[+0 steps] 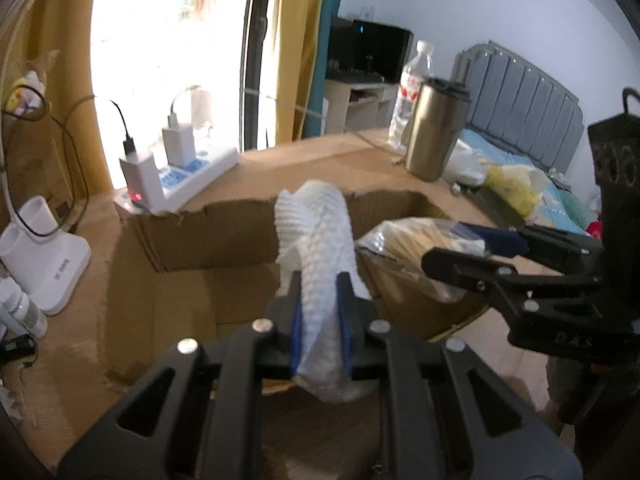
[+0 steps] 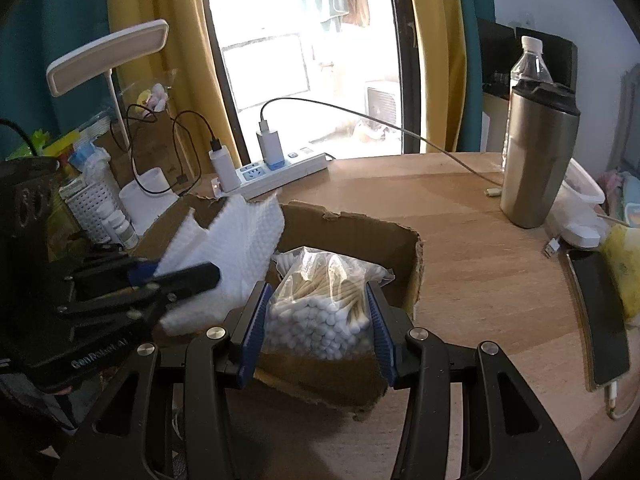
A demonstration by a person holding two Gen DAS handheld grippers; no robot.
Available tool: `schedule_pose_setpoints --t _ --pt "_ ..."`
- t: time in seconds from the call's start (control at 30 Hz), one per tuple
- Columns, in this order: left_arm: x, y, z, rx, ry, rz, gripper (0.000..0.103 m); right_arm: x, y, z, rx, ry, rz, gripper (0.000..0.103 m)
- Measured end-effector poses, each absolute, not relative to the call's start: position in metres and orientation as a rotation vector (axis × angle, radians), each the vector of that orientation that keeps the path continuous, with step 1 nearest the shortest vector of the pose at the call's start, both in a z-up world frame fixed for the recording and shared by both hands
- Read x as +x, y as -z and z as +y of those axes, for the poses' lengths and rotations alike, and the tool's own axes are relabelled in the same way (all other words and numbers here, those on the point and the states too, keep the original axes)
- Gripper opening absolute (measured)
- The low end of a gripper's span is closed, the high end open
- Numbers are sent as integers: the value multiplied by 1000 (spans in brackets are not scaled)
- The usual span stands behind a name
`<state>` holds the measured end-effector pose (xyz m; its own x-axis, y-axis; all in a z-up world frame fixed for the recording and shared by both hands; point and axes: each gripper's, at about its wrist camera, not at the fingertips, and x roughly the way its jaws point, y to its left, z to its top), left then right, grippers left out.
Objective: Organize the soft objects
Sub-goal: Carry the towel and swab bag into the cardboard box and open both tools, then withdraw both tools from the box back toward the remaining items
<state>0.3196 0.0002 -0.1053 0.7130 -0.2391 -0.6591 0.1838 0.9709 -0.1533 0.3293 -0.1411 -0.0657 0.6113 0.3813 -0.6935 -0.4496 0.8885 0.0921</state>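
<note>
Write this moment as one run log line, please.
left gripper: shut on white textured cloth | right gripper: shut on cotton swab bag | both over cardboard box

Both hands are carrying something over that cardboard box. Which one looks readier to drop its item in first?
Probably the right. Its tool holds the bag of cotton swabs low inside the cardboard box. The left tool grips the white textured cloth, which rises above the rim.

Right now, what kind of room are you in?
Probably a bedroom: a bed with a padded headboard stands past the wooden table, and yellow curtains hang by the window.
</note>
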Motion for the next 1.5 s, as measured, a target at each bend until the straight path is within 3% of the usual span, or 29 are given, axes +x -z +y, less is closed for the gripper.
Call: schedule_pose_setpoints --t 0.37,0.77,0.8,0.9,0.93,1.5 --pt "324 121 -21 -82 302 850 17 338 80 -149 -109 -448 821 50" --pt "307 105 -15 -77 265 826 27 316 65 -144 -115 -471 802 54" --pt "304 104 -15 -76 266 823 30 315 64 -142 -116 -469 799 54" --pt "297 98 -16 -75 267 806 53 308 59 -144 -118 -463 788 54" --pt "294 95 -14 -81 262 792 54 305 57 -145 -119 -457 784 54" --pt "249 68 3 -94 223 703 55 265 33 -150 -125 -433 726 55"
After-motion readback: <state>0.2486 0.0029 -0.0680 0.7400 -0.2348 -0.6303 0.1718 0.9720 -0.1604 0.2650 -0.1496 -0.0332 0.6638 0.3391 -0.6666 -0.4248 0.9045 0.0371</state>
